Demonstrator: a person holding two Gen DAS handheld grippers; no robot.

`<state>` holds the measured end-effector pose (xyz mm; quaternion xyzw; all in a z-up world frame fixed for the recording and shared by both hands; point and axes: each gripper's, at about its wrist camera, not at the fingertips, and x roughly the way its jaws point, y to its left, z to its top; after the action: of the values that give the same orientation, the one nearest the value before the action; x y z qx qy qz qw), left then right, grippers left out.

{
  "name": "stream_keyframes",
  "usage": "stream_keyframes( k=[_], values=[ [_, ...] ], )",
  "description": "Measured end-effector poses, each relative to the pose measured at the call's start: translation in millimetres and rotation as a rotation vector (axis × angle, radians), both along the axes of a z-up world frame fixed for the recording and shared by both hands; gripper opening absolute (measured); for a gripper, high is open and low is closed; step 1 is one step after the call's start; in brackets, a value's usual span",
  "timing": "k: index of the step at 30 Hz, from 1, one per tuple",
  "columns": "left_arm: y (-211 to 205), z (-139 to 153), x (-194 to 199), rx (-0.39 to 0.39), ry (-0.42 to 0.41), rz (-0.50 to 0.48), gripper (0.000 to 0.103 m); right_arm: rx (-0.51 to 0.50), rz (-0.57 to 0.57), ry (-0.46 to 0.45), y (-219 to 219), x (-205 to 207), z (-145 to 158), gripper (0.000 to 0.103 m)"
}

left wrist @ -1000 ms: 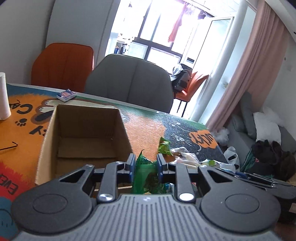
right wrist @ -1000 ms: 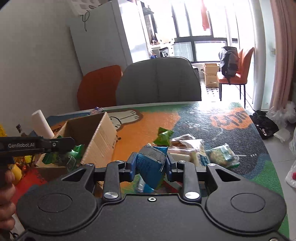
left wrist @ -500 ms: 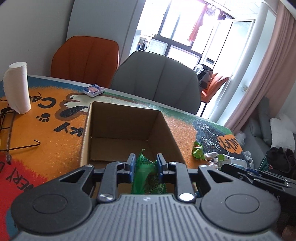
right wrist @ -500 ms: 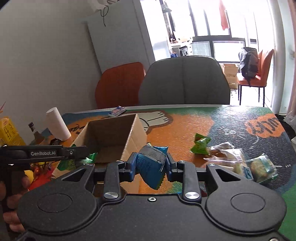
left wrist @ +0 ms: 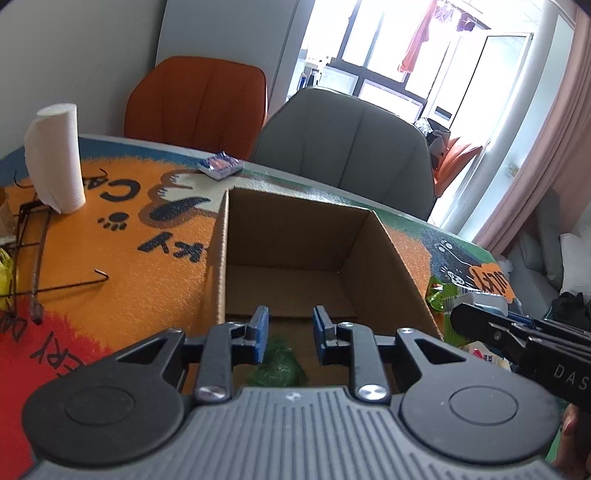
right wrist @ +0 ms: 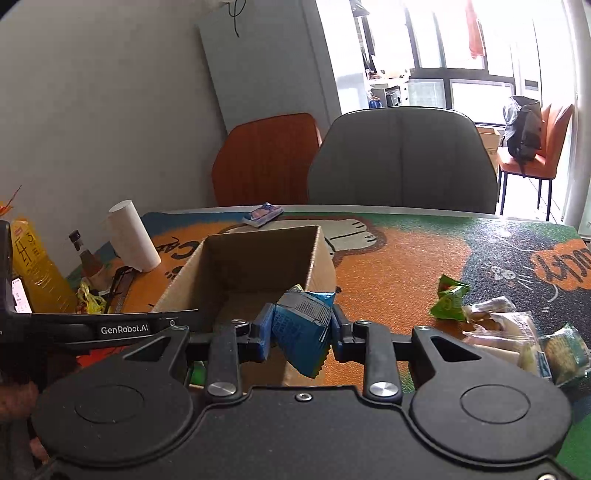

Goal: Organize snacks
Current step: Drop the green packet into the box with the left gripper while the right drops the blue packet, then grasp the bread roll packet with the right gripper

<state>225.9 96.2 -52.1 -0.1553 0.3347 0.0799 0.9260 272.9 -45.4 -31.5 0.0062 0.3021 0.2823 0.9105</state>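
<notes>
Over the open cardboard box (right wrist: 258,266), the left gripper (left wrist: 287,326) stands parted above a dropped green packet (left wrist: 279,363); the right gripper (right wrist: 301,325), clamping a blue snack packet (right wrist: 303,332), should release well inside the box's walls.

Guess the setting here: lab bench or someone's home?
Most likely a home dining area. Upholstered dining chairs, an orange chair and a grey chair, stand at a table covered with a cartoon cat mat. Laundry hangs by the balcony window, and a sofa with pillows sits beside pink curtains.
</notes>
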Motion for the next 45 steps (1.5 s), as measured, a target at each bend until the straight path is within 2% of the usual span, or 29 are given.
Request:
stream_keyframes(
  k=[9,12,13,16,18,23,25,31,40,45],
  values=[
    [16.4,13.2,-11.6,-0.013,-0.018,0.02,0.029,0.031,0.041,0.033,17.8,3.7,1.6,0.031],
    [15.1,19.7,-16.6,-0.009,-0.03,0.027,0.047,0.045,0.052,0.042,21.0,4.5,3.8,0.046],
    [14.1,21.7,-18.6,-0.002,-0.035,0.03,0.056,0.044,0.047,0.035,19.7,3.5,5.1,0.054],
    [10.8,25.7,-21.1,0.013,-0.025,0.032,0.077,0.042,0.02,0.023,13.2,0.3,7.8,0.06],
    [8.0,27.7,-23.2,0.012,-0.026,0.034,0.083,0.047,0.003,0.031,4.5,-0.3,8.4,0.066],
    [-3.9,29.1,-25.2,0.006,-0.032,0.014,0.098,0.049,-0.054,0.03,-25.4,-6.4,11.8,0.089],
    [-10.7,29.3,-26.4,0.01,-0.039,0.005,0.103,0.056,-0.073,0.04,-38.1,-9.0,12.2,0.093],
    [-30.8,29.3,-29.7,0.001,-0.044,-0.037,0.103,0.065,-0.136,0.07,-77.9,-15.9,12.4,0.103],
    [-61.9,28.1,-39.3,-0.013,-0.042,-0.099,0.103,0.079,-0.21,0.092,-120.9,-30.2,8.0,0.103],
    [-85.8,26.5,-43.3,0.03,-0.047,-0.131,0.103,0.076,-0.235,0.068,-134.0,-39.0,5.9,0.103]
  ],
)
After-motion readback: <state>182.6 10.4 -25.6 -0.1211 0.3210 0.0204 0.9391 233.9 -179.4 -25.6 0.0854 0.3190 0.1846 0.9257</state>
